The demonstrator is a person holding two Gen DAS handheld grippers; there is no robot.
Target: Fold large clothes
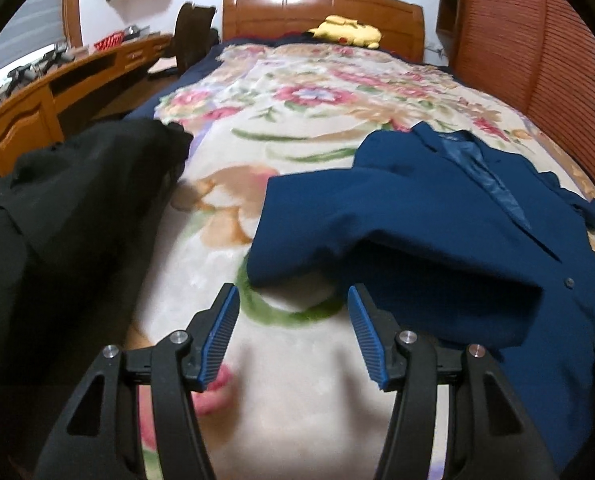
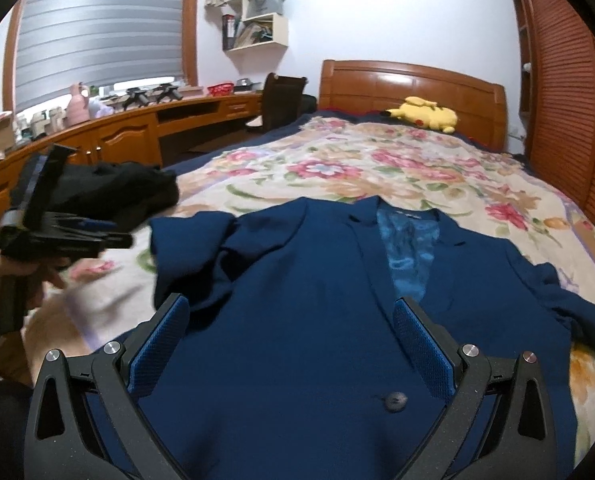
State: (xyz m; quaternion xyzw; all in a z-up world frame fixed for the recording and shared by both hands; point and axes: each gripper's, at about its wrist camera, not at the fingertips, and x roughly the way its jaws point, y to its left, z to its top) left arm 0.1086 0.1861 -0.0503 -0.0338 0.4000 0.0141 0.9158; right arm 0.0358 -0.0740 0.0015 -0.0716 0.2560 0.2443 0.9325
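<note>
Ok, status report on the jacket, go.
Left claw open, empty, over the blanket. Right claw open above blue jacket. Jacket flat, one sleeve folded in. Black garment alongside, clear.

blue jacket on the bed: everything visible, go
The blue jacket lies face up and flat on the floral blanket, collar toward the headboard. Dark blue woven cloth, shiny lighter-blue lining showing at the open neck, one dark button. One sleeve is folded across the front. Neither hand-held gripper holds it.

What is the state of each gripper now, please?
Left gripper: open, holding nothing.
Right gripper: open above the dark blue suit jacket, holding nothing.
</note>
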